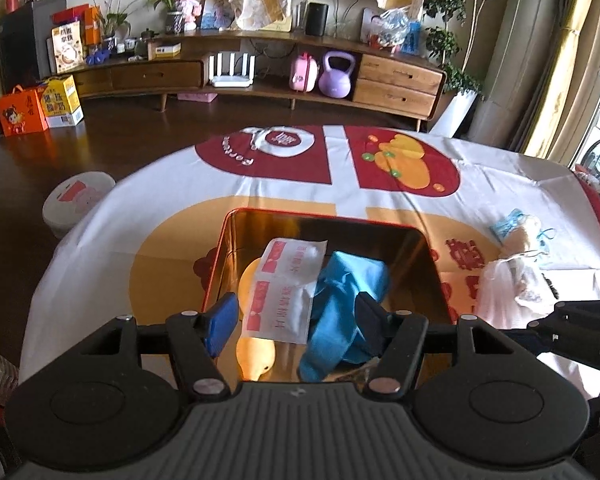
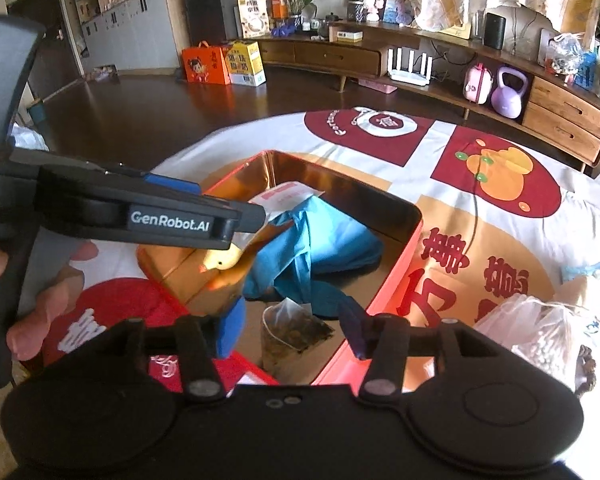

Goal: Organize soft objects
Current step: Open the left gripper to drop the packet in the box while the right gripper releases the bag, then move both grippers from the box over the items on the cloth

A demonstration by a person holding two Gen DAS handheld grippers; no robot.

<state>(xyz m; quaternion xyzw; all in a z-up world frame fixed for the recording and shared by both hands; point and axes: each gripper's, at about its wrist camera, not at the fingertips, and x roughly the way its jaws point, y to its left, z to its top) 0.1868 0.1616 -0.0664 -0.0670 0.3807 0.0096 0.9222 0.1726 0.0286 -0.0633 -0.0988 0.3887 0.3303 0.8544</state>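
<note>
Both claws stand spread and empty: left gripper (image 1: 296,316) over the tin (image 1: 432,256), right gripper (image 2: 290,330) above the teabag (image 2: 292,332). Cloth (image 1: 340,300) lies inside: light, limp. Remaining mesh bag (image 2: 532,328), at 3 o'clock: soft; pinch its gathered neck.

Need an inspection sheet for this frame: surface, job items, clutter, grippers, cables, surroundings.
Surface: table under a printed red, white and orange tablecloth.
Job's things: open gold-lined tin holding a blue cloth, a white and red packet, a yellow soft toy and a tea bag.
Clutter: clear bag of small pale items right of the tin; a blue and cream item beyond it.
Grippers: left gripper and right gripper both above the tin, jaws open, holding nothing.
Cables: nothing seen on the table.
Surroundings: wooden cabinet, purple kettlebell, gift boxes on the floor.
</note>
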